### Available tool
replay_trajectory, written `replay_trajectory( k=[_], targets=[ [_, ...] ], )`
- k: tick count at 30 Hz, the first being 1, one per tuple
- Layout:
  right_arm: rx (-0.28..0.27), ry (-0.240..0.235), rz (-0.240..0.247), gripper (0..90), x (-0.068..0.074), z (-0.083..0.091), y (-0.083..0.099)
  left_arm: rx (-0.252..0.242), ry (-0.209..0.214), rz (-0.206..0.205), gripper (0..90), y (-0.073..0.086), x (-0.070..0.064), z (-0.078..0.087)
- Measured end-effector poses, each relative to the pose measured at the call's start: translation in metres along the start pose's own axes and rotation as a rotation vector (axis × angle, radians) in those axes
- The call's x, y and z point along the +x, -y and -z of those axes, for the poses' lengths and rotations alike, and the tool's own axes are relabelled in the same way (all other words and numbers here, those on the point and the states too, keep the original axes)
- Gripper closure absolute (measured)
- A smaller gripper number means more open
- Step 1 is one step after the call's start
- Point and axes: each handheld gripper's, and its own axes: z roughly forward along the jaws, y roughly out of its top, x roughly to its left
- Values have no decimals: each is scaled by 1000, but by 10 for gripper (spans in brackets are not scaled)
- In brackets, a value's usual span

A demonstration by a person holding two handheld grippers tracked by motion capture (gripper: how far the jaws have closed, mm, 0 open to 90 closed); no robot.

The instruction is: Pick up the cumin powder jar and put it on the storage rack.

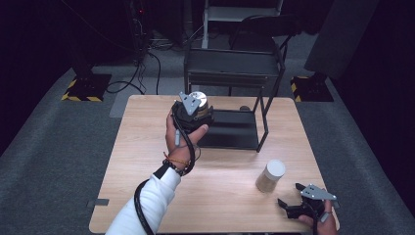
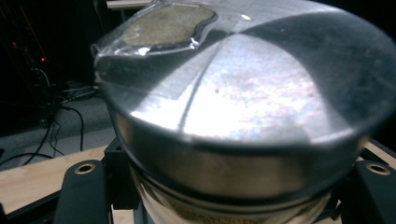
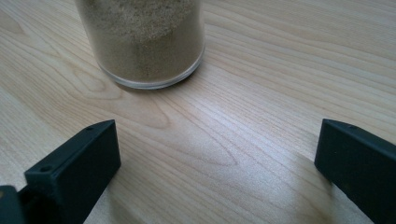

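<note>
Held close before the left gripper's camera, a jar with a silver metal lid (image 2: 261, 93) is seen between the two black jaws, which are closed against its sides just under the lid; a clear taped patch is visible on the lid's far edge. From the high view, the left gripper (image 1: 195, 113) is seen raised above the wooden table (image 1: 147, 161), beside a black metal shelf rack (image 1: 235, 93) standing on the table's far half.

Near the table's right front corner, a second jar (image 1: 270, 176) with a pale lid, filled with sandy granules, is seen standing upright. Just beside it, the right gripper (image 1: 288, 204) is held low over the wood, its jaws spread wide with nothing between them.
</note>
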Motion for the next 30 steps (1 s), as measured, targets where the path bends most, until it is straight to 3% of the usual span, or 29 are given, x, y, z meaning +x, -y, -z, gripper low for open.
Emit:
replay_trajectory(
  k=[21,30],
  targets=[
    [0,2,-1,0,0,0,0,-53,-4,-68,305,-73,-5,-17],
    [0,1,0,0,0,0,0,-61,15,-53,305,-88,-5,-25]
  ],
)
